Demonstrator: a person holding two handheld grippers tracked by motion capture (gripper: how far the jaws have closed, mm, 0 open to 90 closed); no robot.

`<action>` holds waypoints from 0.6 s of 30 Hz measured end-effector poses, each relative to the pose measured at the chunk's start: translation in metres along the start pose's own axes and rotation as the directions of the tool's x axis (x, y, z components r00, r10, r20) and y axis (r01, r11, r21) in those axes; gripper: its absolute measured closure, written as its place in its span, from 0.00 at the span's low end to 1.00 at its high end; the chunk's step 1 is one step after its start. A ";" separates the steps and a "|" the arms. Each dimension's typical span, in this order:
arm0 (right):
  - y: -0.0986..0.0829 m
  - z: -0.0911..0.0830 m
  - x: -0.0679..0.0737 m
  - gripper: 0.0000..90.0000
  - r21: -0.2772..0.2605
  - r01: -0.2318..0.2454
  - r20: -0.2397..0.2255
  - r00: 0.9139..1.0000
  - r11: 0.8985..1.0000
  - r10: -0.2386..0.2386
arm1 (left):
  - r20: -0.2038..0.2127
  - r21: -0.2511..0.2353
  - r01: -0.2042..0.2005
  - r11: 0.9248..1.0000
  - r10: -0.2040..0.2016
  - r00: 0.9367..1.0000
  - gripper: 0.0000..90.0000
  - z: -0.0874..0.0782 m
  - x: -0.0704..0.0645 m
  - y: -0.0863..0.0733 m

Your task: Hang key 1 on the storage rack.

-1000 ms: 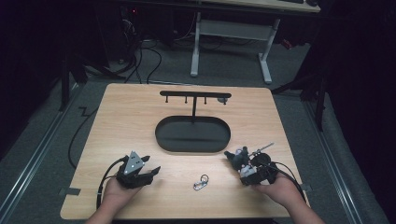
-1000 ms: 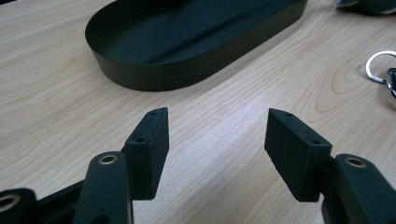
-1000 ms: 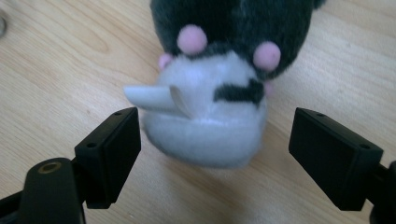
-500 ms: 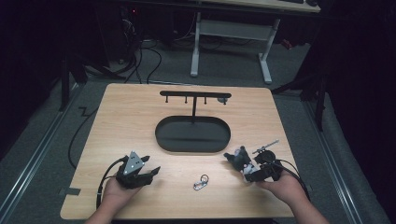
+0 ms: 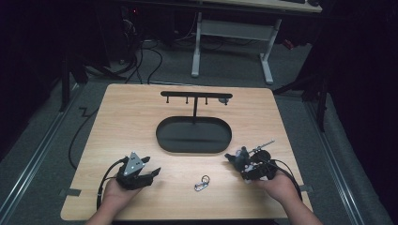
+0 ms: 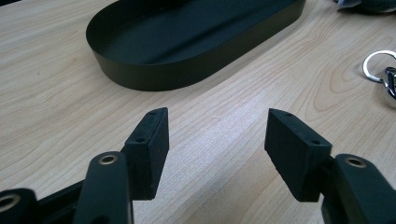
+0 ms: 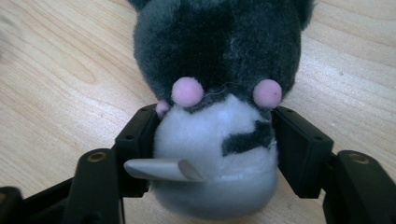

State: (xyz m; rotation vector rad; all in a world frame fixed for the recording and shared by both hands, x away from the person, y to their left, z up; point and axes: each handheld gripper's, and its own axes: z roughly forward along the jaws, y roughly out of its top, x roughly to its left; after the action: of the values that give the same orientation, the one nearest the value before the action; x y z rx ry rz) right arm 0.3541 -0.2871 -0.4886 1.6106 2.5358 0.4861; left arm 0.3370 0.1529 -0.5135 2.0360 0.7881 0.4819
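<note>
While right gripper [image 7: 215, 140] pinches plush toy [image 7: 219, 93], left gripper [image 6: 215, 140] spread, oval tray [image 6: 187, 42] ahead, key ring [image 6: 380, 70] beside.

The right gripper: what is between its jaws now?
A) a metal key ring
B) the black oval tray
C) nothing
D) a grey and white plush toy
D: in the right gripper view, the right gripper has its jaws pressed against both sides of the grey and white plush toy.

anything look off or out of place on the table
Nothing looks damaged or spilled. The key ring lies loose on the table in front of the black tray rather than on the hook stand, and the right tool is clamped on a plush toy.
</note>
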 end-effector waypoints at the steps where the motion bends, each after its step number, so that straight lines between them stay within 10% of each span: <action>1: 0.000 0.000 0.000 0.47 0.002 0.000 -0.002 1.000 1.000 0.000 | 0.000 0.001 -0.001 1.000 0.001 1.000 0.45 0.000 0.000 0.000; 18: 0.000 -0.022 0.002 0.52 -0.058 0.037 -0.034 0.999 0.998 -0.039 | -0.004 -0.001 -0.008 1.000 0.008 1.000 0.45 0.000 -0.002 0.000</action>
State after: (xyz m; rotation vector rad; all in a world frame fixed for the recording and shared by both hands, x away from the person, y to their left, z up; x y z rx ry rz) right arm 0.3475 -0.2897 -0.4676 1.5454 2.5476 0.5834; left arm 0.3361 0.1514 -0.5135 2.0383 0.7828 0.4913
